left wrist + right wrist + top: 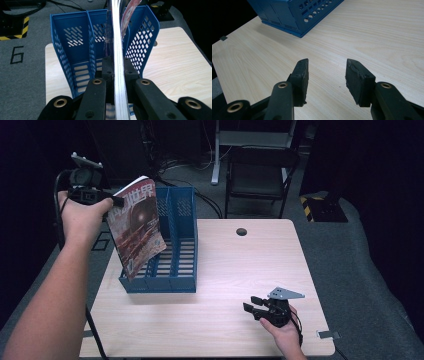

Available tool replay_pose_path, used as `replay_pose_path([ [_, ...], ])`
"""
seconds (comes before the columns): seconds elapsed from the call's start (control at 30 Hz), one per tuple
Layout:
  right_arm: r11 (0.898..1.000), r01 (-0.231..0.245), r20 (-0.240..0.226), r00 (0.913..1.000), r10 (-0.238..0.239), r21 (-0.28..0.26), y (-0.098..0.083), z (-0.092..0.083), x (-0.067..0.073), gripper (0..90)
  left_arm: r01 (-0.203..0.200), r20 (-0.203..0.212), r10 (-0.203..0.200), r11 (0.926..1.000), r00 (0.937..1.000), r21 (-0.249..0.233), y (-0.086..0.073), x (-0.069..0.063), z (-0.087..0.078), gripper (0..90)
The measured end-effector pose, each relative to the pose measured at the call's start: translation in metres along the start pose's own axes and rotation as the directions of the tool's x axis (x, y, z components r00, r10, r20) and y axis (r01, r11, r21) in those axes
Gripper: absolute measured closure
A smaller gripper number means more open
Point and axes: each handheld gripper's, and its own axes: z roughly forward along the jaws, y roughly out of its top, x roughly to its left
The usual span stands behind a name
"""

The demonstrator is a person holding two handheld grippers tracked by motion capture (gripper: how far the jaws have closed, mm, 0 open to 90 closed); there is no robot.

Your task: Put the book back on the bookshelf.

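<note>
A magazine (136,225) with a red-brown cover hangs tilted over the left side of a blue slotted file rack (175,245) standing on the table's left part. My left gripper (116,200) is shut on the magazine's upper corner, held high at the far left. In the left gripper view the magazine's page edges (118,50) run straight up between the closed jaws, above the blue rack (75,47) and its dividers. Low at the table's near right, my right gripper (253,306) rests open, pointing left. Its own view shows the right gripper (327,75) with nothing between the pads, just above the wood.
The light wooden table (240,270) has a round cable hole (241,231) near its far edge. A dark chair (260,175) stands behind the table on grey floor. In the right gripper view the rack's corner (297,15) lies ahead to the upper left.
</note>
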Motion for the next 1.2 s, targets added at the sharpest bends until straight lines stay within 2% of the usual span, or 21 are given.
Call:
replay_pose_path([
  [0.13,1.0,-0.001,-0.002,1.0,0.001,-0.002,0.0,0.0,0.0,53.4,0.014,-0.004,-0.014,0.9999,0.9999,-0.007,0.001,0.001,0.004,83.9],
  [0.23,1.0,-0.001,-0.001,1.0,0.001,-0.003,0.0,0.0,0.0,53.4,0.011,-0.004,-0.011,0.9999,0.9999,0.004,0.002,0.001,0.007,83.9],
  [0.4,1.0,-0.004,-0.003,1.0,0.004,0.001,0.0,0.001,0.002,53.4,0.012,-0.006,-0.012,0.9999,0.9999,-0.001,0.003,0.0,0.012,83.9],
  [0.47,1.0,0.008,-0.003,1.0,-0.008,-0.001,0.0,0.001,0.001,53.4,0.022,-0.008,-0.022,0.9997,0.9997,-0.009,0.004,0.0,0.014,83.9],
  [0.5,1.0,-0.004,0.0,1.0,0.004,0.001,0.0,0.001,0.001,53.5,0.02,-0.011,-0.02,0.9998,0.9997,-0.007,0.004,0.0,0.014,83.9],
  [0.73,1.0,-0.005,-0.003,1.0,0.005,-0.003,0.0,0.0,0.001,53.4,0.023,-0.017,-0.023,0.9997,0.9996,-0.002,0.008,-0.003,0.021,83.9],
  [1.2,1.0,0.003,0.0,1.0,-0.003,-0.015,0.001,-0.002,-0.002,53.5,0.038,-0.037,-0.041,0.997,0.9985,-0.067,0.008,-0.008,0.038,83.9],
])
